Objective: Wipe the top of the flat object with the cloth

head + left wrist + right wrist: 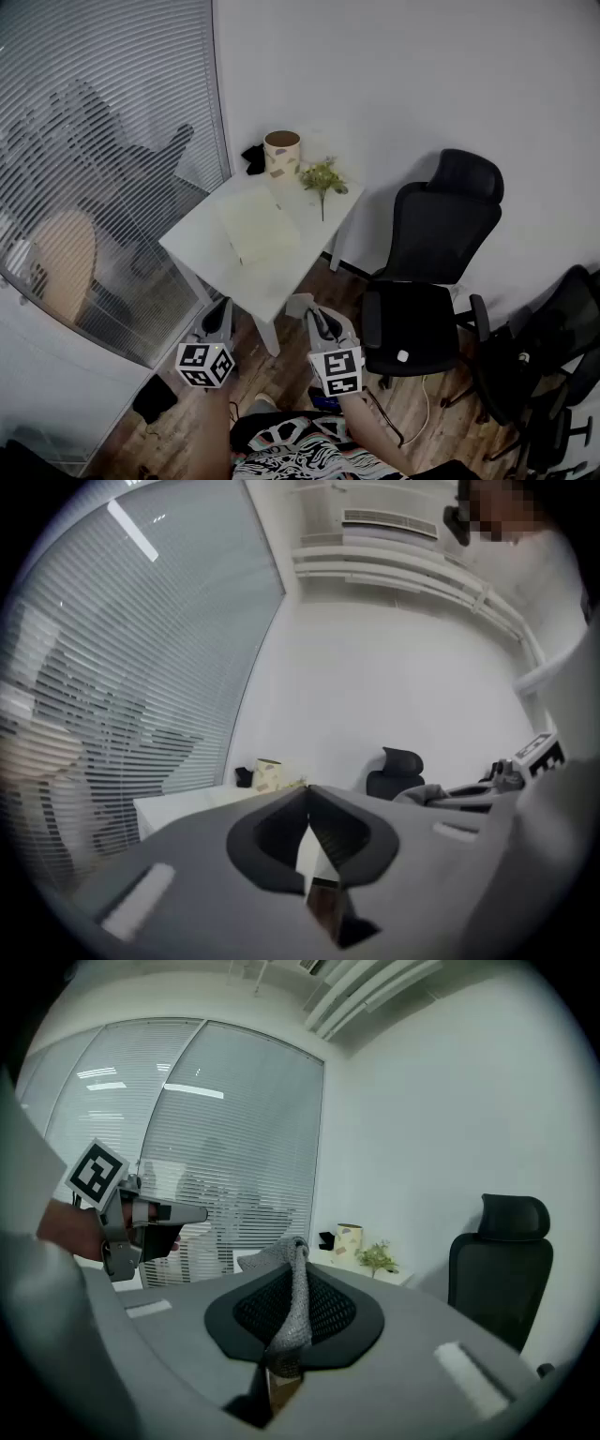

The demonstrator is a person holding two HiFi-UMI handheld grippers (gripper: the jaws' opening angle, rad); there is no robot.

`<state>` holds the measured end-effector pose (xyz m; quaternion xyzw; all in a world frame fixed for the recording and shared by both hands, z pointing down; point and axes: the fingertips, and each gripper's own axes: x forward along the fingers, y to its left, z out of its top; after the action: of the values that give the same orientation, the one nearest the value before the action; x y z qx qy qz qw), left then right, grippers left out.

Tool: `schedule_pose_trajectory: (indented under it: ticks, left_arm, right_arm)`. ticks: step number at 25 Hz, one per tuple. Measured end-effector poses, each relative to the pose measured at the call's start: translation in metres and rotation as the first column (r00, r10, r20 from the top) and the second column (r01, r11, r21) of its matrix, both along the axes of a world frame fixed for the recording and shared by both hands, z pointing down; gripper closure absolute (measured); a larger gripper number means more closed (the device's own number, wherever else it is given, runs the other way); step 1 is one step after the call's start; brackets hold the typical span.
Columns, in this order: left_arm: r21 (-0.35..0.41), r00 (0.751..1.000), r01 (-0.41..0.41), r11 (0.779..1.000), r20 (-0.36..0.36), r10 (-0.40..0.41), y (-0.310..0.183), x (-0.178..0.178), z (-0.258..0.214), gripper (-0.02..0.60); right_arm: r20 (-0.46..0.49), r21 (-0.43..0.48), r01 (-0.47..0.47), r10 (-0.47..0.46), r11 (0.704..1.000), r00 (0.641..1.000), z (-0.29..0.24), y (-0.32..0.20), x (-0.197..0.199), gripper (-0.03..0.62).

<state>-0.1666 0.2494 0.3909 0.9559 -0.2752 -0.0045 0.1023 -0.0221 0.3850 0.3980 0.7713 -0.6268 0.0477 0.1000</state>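
Observation:
A pale flat object (pixel 261 232) lies on the small white table (pixel 202 239) ahead of me. Both grippers hang low in front of the table's near corner, short of the flat object. My right gripper (pixel 306 309) (pixel 295 1249) is shut on a grey knitted cloth (pixel 291 1312) (pixel 296 303), which drapes down between its jaws. My left gripper (pixel 222 307) (pixel 307 795) is shut with nothing in it. In the right gripper view the left gripper (pixel 150 1215) shows at the left, held by a hand. The table's edge (pixel 178 803) appears beyond the left jaws.
At the table's far end stand a patterned pot (pixel 281 150), a small green plant (pixel 322 178) and a black item (pixel 253 157). A black office chair (pixel 427 272) sits right of the table, more chairs (pixel 548 366) farther right. Window blinds (pixel 103 122) line the left.

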Motion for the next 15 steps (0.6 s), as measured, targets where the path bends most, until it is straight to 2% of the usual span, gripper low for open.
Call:
schedule_pose_trajectory:
  ticks: [5, 10, 13, 15]
  left_arm:
    - [0.035, 0.999, 0.025, 0.999, 0.025, -0.026, 0.002, -0.002, -0.003, 0.523]
    - [0.082, 0.993, 0.102, 0.991, 0.056, -0.107, -0.001, -0.014, -0.004, 0.523]
    - [0.069, 0.995, 0.088, 0.994, 0.032, -0.091, 0.004, -0.016, -0.006, 0.522]
    - [0.054, 0.997, 0.083, 0.995, -0.006, -0.083, 0.006, -0.019, -0.009, 0.472]
  right_arm:
    - [0.011, -0.008, 0.004, -0.004, 1.000, 1.000, 0.004, 0.004, -0.001, 0.572]
    - [0.021, -0.014, 0.020, -0.020, 1.000, 1.000, 0.009, 0.006, -0.008, 0.572]
    - [0.027, -0.012, 0.025, -0.025, 1.000, 0.999, 0.009, 0.009, -0.010, 0.572]
    - [0.031, -0.005, 0.027, -0.026, 1.000, 0.999, 0.010, 0.010, -0.010, 0.572]
